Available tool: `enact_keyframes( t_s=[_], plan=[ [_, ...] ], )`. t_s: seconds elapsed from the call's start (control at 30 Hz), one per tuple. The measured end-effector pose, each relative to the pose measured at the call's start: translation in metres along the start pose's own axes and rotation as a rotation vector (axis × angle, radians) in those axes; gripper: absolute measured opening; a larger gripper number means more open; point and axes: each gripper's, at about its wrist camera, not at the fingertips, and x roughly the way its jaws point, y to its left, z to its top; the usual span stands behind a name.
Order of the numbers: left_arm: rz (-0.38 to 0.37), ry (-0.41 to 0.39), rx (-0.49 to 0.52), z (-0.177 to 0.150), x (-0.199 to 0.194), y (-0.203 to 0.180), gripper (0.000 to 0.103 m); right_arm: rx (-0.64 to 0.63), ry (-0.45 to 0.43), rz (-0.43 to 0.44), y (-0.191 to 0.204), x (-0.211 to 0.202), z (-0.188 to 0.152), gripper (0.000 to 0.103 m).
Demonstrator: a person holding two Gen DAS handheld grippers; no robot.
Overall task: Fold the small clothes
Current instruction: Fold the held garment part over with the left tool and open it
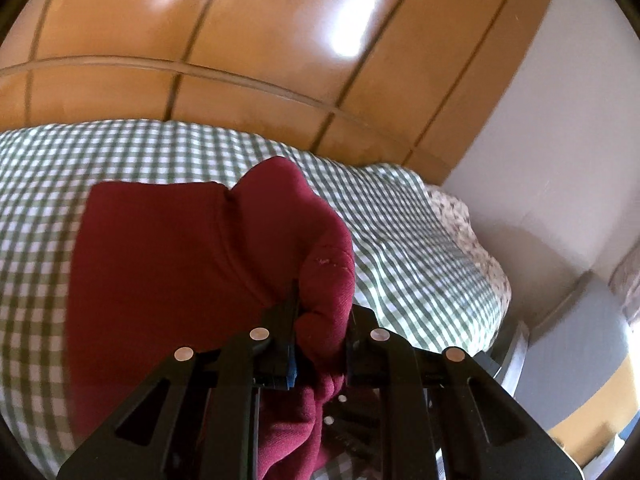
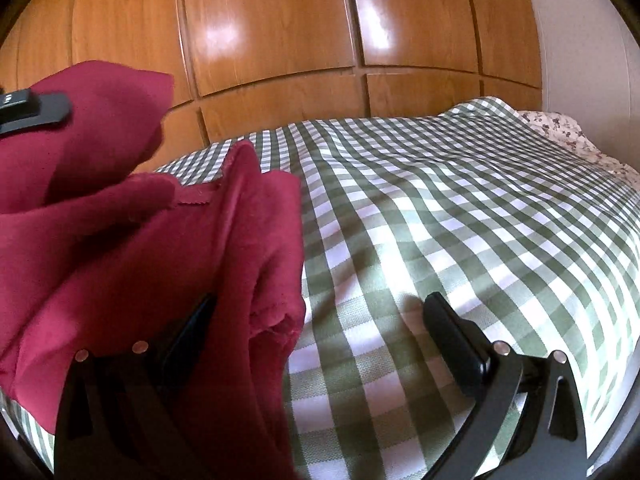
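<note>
A: From the left wrist view, the left gripper (image 1: 320, 340) has its two black fingers pinched onto a bunched fold of the dark red garment (image 1: 172, 264). The cloth bulges up between them in a rounded lump, and the rest spreads out flat to the left over the checked bedcover (image 1: 420, 248).

B: The right wrist view shows what that one cannot: the right gripper (image 2: 316, 320) has its fingers spread wide apart, with nothing clamped between them. Its left finger (image 2: 188, 332) is partly buried under a drape of the red garment (image 2: 120, 240), while the other finger sits over bare check.

A: Does the left gripper show there too?

B: Only a black piece at the far left edge (image 2: 28, 110), with red cloth raised around it. I cannot tell its grip from here.

A: Texture?

B: The garment looks like a soft, fine knit with a stitched hem along one edge. The bedcover is woven green-and-white gingham, slightly rippled. Behind it stand glossy wooden wardrobe doors (image 2: 280, 32), catching bright reflections.

A: My view adds a flowered fabric (image 1: 464, 224) at the bedcover's far corner, beside a pale wall (image 1: 560, 120).

B: Mine shows that flowered fabric (image 2: 560, 128) too.
</note>
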Motion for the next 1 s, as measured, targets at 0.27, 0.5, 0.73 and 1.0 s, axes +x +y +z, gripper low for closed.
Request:
enact_keyframes(
  t_s=[0.27,0.5,0.73,1.0],
  plan=[
    [0.004,0.123,-0.005,-0.015,0.050,-0.007,0.015,0.004,-0.017,0.008,0.000,-0.002,-0.002,0.101],
    [-0.110,0.213,-0.036,-0.024,0.066,-0.005,0.030,0.005,-0.021,0.011,0.000,-0.002,-0.003,0.101],
    [-0.336,0.228,-0.018,-0.023,0.038,-0.033,0.062,0.006,-0.023,0.014,-0.001,-0.001,-0.002,0.101],
    [-0.355,0.071,-0.033,-0.009,-0.009,-0.028,0.068,0.006,-0.026,0.014,-0.001,-0.001,-0.002,0.101]
  ],
)
